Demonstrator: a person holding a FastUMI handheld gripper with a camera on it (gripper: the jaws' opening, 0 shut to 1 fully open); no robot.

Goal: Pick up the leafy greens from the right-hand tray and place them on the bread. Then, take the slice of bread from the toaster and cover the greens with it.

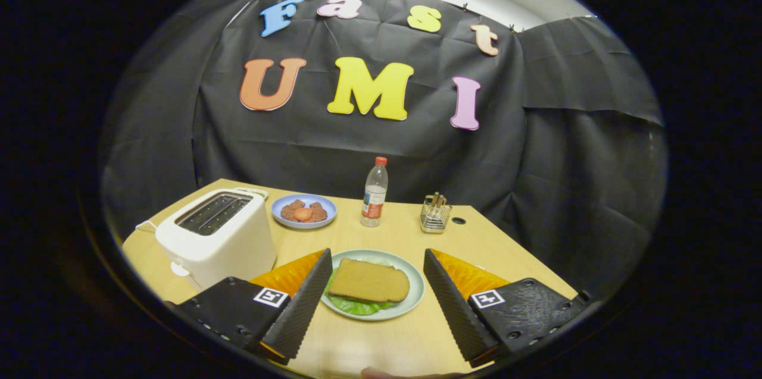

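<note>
A slice of brown bread [369, 281] lies on top of the leafy greens [356, 306] on a pale green plate [417, 290], just ahead of and between my fingers. Green leaf edges poke out under the bread at its near and far sides. My gripper [377, 294] hangs open above the table, its fingers spread to either side of the plate and holding nothing. The white toaster [215, 234] stands to the left of the plate, and its slots look dark. An orange tray [470, 275] shows behind the right finger, another orange tray [286, 275] behind the left finger.
A blue plate [303, 210] with reddish patties and a tomato slice sits behind the toaster. A clear bottle [374, 192] with a red cap and a small wire holder [435, 213] stand near the table's far edge. The wooden table [393, 230] ends close to the right.
</note>
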